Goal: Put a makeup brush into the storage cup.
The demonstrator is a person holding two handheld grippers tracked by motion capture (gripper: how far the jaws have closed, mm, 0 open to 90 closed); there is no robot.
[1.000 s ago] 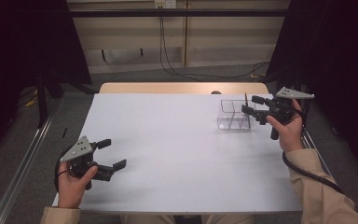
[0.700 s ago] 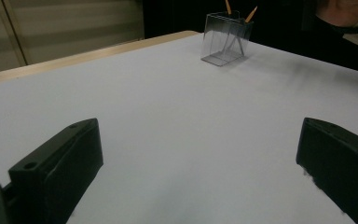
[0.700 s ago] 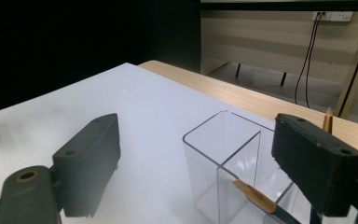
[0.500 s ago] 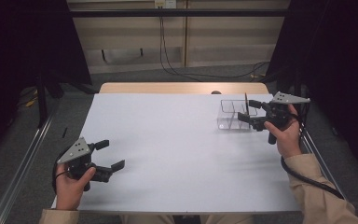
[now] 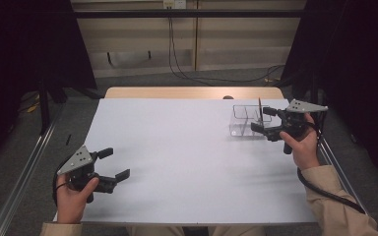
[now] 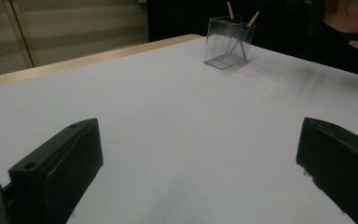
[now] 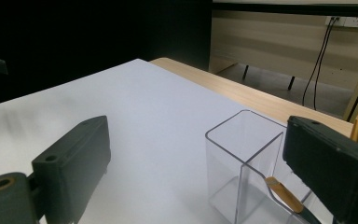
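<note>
A clear plastic holder (image 5: 245, 123) with compartments stands at the table's far right. A pencil (image 5: 260, 105) stands upright in it. In the left gripper view two pencil tips (image 6: 230, 9) stick out of the holder (image 6: 226, 44). My right gripper (image 5: 259, 119) hovers at the holder's right side, its jaws open and just having been opening, with nothing pinched between them. In the right gripper view (image 7: 200, 172) a gold pencil end (image 7: 283, 193) leans inside the holder (image 7: 242, 154). My left gripper (image 5: 117, 162) rests open at the near left (image 6: 200, 177), with nothing in it.
The white tabletop (image 5: 187, 147) stretches between the two grippers. A wooden strip (image 5: 177, 92) runs along its far edge. Metal rails (image 5: 27, 172) flank the table, and cables (image 5: 187, 73) lie on the floor behind it.
The right gripper's jaws have spread wider and it has shifted slightly left toward the holder. The pencil now stands in the holder, free of the jaws. The left gripper has not moved.
</note>
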